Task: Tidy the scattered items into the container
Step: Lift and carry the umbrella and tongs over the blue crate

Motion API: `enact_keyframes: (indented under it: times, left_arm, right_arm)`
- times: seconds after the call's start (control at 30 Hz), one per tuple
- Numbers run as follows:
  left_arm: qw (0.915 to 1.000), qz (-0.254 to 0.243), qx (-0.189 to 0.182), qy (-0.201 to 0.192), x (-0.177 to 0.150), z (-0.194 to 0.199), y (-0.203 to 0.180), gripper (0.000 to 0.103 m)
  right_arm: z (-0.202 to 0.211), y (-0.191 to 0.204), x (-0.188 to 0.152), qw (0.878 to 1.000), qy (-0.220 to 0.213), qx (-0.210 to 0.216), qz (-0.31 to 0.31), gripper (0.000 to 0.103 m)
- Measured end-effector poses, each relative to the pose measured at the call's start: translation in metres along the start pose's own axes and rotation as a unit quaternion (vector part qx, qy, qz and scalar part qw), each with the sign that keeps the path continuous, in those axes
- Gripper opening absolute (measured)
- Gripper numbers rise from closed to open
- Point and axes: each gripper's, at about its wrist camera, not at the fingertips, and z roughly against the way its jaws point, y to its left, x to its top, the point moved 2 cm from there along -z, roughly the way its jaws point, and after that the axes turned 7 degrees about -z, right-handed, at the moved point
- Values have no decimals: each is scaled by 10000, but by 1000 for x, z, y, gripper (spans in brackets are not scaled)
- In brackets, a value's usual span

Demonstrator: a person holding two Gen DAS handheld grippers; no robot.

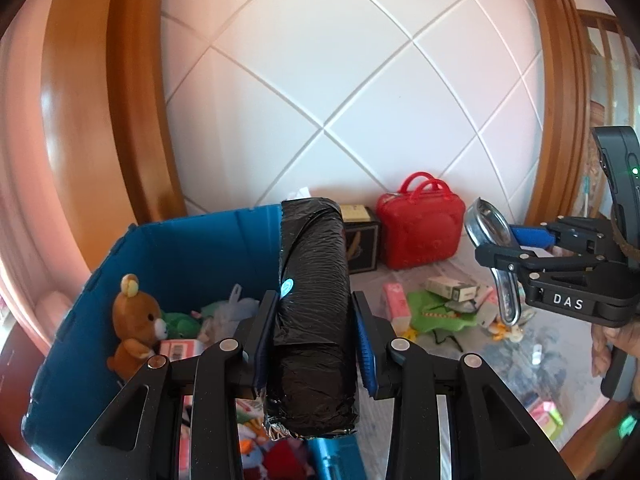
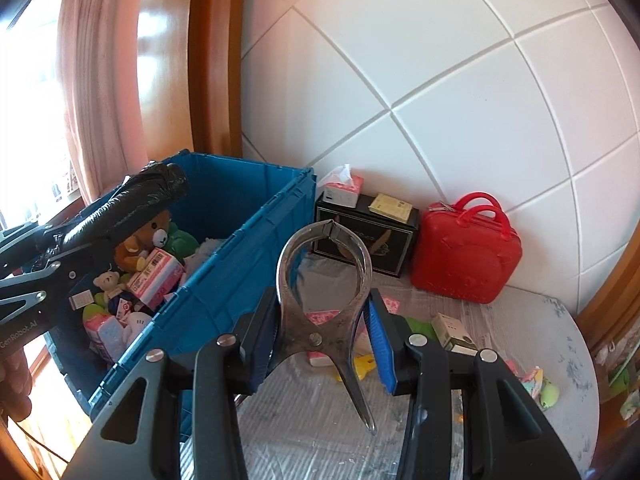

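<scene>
The left gripper [image 1: 314,346] pinches a roll of black plastic bags [image 1: 312,320] between its blue pads, holding it over the open blue crate [image 2: 240,248]. The right gripper [image 2: 324,340] grips a pair of metal tongs [image 2: 325,300] just above the pivot. Their curved jaws stand bowed apart in a loop and meet at the tips with nothing pinched — the handles splay below.

Left of the tongs, the crate holds a brown teddy bear [image 2: 148,240], a small white bear [image 2: 107,280], a green plush, pink tissue packs and small boxes. Behind the tongs stands a black box [image 2: 368,240] with a tissue pack on top; to their right, a red case [image 2: 466,256]. Scattered packets lie beneath them.
</scene>
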Motion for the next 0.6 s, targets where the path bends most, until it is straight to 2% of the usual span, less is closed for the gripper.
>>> enact_keyframes:
  times: [0.2, 0.6]
  left_arm:
    - [9996, 207, 188, 18, -12, 8, 44, 34]
    - [9976, 524, 425, 164, -32, 4, 121, 34]
  right_arm:
    - [-15, 52, 15, 9993, 23, 258, 251, 42]
    - [-48, 129, 40, 9961, 96, 620, 612, 42]
